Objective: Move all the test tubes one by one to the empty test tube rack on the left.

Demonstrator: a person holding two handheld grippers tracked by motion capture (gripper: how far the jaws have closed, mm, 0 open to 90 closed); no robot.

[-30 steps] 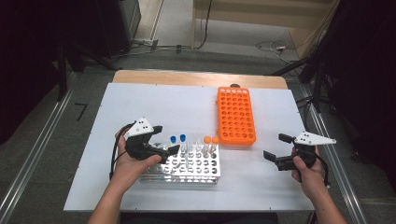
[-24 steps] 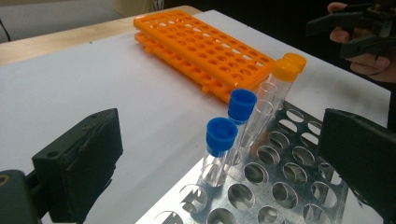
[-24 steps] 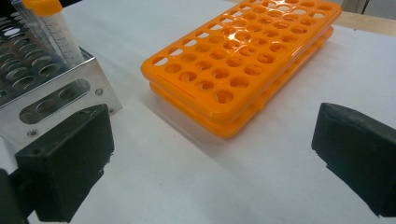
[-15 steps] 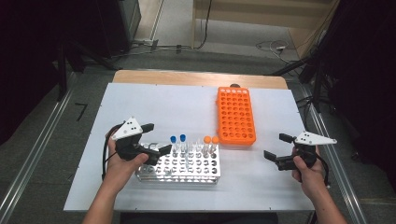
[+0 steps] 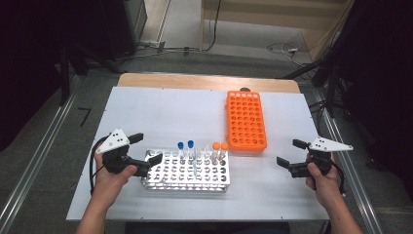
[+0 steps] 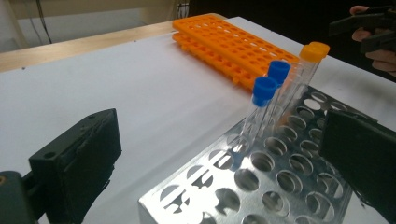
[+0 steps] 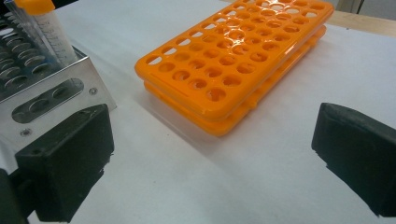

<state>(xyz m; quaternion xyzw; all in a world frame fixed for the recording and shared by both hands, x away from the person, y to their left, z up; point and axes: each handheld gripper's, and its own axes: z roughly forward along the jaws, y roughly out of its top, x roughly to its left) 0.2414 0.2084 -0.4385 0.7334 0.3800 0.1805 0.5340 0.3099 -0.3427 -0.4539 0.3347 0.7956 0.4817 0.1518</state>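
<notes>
Both grippers' fingers gape wide, the left gripper [image 5: 144, 155] beside the metal rack [image 5: 160, 181], whose blue-capped tubes [image 6: 263, 91] its own view shows close.

Metal racks: one is seen, the metal rack [image 5: 165, 181].
Orange racks: one is counted, the orange rack [image 5: 246, 120].
Blue-capped tubes: two are counted, the blue-capped tubes [image 5: 180, 146].
Orange-capped tubes: two are counted, the orange-capped tubes [image 5: 216, 146].
Grippers: two are held, the left gripper [image 5: 145, 148] and the right gripper [image 5: 290, 152].
</notes>
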